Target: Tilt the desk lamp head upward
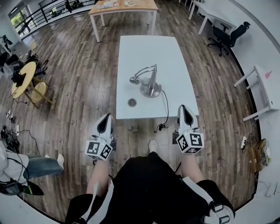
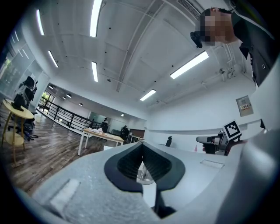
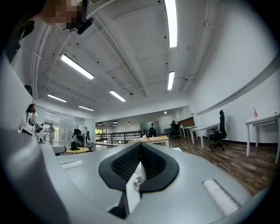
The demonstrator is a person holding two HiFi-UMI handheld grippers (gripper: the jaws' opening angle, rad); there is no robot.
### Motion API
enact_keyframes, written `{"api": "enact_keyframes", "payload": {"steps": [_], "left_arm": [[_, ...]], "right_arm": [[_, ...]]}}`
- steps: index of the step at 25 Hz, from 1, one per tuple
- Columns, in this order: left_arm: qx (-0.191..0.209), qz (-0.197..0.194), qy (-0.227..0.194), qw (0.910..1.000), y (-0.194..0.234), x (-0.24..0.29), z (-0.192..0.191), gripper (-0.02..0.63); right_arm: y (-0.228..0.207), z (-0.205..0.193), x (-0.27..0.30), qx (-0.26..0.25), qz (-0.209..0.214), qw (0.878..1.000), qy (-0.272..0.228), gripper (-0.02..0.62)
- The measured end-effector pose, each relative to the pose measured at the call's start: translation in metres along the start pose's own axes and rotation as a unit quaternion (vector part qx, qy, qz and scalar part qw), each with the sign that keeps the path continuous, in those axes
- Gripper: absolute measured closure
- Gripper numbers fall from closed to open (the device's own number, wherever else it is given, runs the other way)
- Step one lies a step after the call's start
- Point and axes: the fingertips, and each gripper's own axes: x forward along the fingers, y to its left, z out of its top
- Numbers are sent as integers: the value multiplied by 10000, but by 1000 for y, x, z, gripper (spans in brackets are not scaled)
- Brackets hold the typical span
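Note:
A silver desk lamp [image 1: 147, 80] stands on the white table [image 1: 148, 52], on a round base, with its arm bent over and its head [image 1: 134, 80] low at the left. Its black cord runs off the table's near edge. My left gripper [image 1: 105, 121] is shut and empty, held below the table's near left corner. My right gripper [image 1: 185, 111] is shut and empty at the near right corner. Both are well short of the lamp. A sliver of the lamp [image 2: 144, 172] shows through the shut jaws in the left gripper view, and the lamp [image 3: 138, 179] likewise in the right gripper view.
A small round dark disc [image 1: 132, 103] lies on the table near its front edge. A wooden table [image 1: 124, 8] stands beyond, a black office chair [image 1: 224, 37] and white desks to the right, a yellow round table [image 1: 24, 76] to the left. A seated person's legs [image 1: 37, 166] are at lower left.

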Motion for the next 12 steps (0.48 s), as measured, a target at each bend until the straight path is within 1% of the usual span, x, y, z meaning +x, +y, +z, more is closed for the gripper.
{"api": "enact_keyframes", "payload": {"steps": [3,8,12], "left_arm": [[140,105,-20,9998,2,19,4,607],[242,226,18,9994,-4,51,-3,607],[370,219,67,9991,-10,83,-10,606]], "right_arm": [[-7,3,29,30,148,9999,-33,591],[-26,0,62,115,396,9991,-53,591],[-51,-4,88,342,414,9986,-23,591]]}}
